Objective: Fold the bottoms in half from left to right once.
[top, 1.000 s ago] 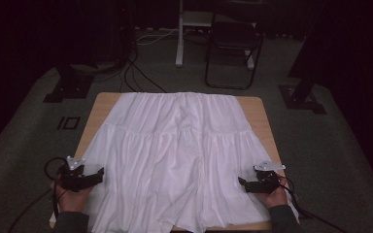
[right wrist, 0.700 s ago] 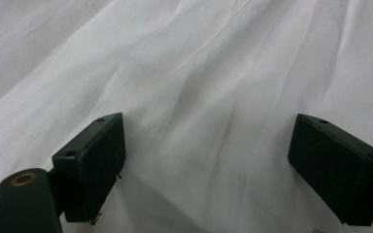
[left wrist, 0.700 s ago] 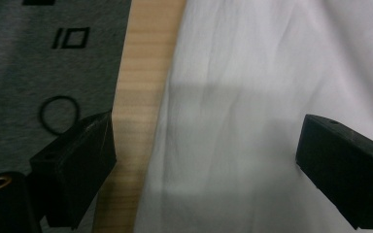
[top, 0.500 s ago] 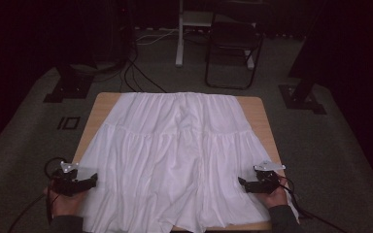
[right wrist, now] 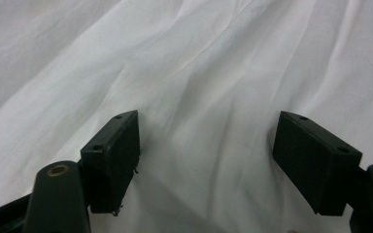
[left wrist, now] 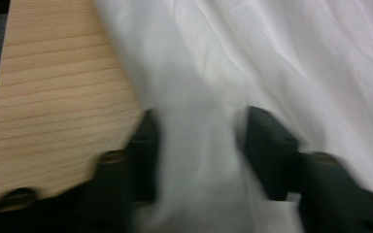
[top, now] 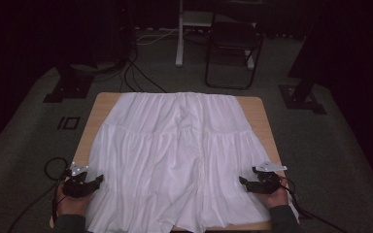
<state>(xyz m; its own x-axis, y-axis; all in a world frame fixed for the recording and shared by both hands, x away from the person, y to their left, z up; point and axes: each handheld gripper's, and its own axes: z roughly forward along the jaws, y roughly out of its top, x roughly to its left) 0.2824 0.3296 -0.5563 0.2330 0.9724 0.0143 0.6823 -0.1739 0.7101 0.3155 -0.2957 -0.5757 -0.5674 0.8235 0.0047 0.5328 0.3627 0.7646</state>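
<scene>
White skirt [top: 179, 155] lies spread flat over most of the wooden worktop [top: 260, 116], waistband at the far edge, hem hanging over the near edge. Bare wood shows along the left and right edges and at the far corners.

Left gripper [top: 96, 181] sits at the near-left corner, on the skirt's left hem edge. Its fingers [left wrist: 145, 145] have just been closing and stand about half open, with a fold of white cloth rising between them. The left gripper view is blurred, so whether the pads already press the cloth cannot be told; probably not yet.

Right gripper [top: 243, 181] sits at the near-right corner, pointing inward over the skirt's right hem. Its fingers [right wrist: 114, 155] have just been closing a little but remain wide apart, cloth lying flat under and between them, pads clear of it.

Dark chair [top: 233, 48] stands on the floor beyond the far edge.
</scene>
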